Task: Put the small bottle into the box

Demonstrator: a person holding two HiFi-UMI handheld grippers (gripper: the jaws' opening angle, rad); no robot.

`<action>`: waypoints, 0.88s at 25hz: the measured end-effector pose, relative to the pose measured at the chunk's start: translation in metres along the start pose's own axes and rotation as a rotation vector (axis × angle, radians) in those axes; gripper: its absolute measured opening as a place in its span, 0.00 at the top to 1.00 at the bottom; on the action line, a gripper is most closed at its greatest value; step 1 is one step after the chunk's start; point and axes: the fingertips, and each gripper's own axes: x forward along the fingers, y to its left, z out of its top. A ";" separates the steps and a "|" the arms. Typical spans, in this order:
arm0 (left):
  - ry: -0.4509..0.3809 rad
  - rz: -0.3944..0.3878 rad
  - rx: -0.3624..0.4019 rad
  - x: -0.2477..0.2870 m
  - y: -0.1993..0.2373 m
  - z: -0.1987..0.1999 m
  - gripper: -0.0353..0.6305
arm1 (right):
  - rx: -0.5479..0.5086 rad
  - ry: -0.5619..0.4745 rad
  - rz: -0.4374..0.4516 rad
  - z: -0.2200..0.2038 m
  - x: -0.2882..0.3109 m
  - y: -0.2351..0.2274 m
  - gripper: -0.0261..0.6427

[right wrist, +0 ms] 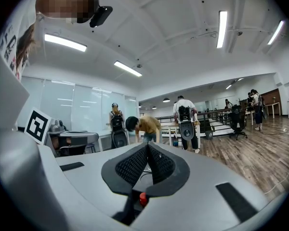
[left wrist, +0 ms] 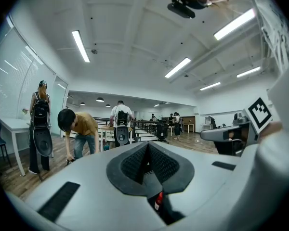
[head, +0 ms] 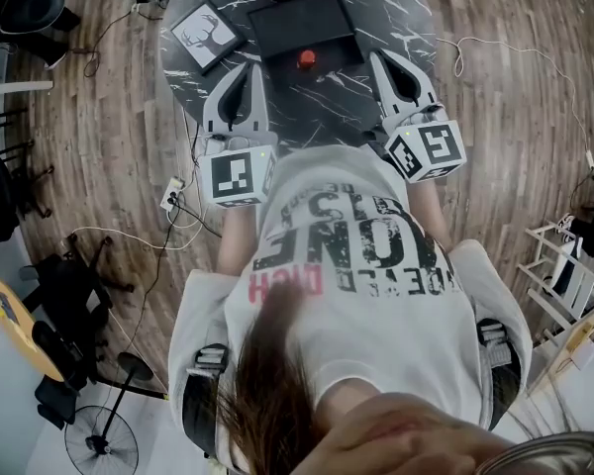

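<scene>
A small bottle with a red cap (head: 306, 59) stands on the round dark marble table (head: 401, 8), right in front of a flat black box (head: 302, 23). My left gripper (head: 247, 65) lies level over the table's near left edge, its tips left of the bottle and apart from it. My right gripper (head: 379, 56) mirrors it on the right. Both are shut with nothing between the pads, as the left gripper view (left wrist: 147, 146) and the right gripper view (right wrist: 147, 146) show. A bit of the red cap (right wrist: 143, 198) peeks through the gap under the pads.
A framed picture (head: 206, 36) lies on the table left of the box. A power strip (head: 170, 196) and cables lie on the wooden floor at the left, a fan (head: 99, 443) stands lower left. Several people (left wrist: 79, 129) stand far off in the room.
</scene>
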 end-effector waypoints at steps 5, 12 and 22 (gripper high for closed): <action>-0.006 0.001 -0.002 -0.003 -0.002 0.001 0.94 | 0.000 0.002 -0.001 0.000 -0.004 -0.001 0.96; -0.005 0.000 -0.009 -0.004 -0.005 0.000 0.94 | -0.021 -0.005 -0.008 0.003 -0.009 -0.006 0.96; -0.012 -0.011 -0.010 -0.006 -0.011 0.000 0.94 | -0.025 -0.007 -0.022 0.003 -0.018 -0.008 0.96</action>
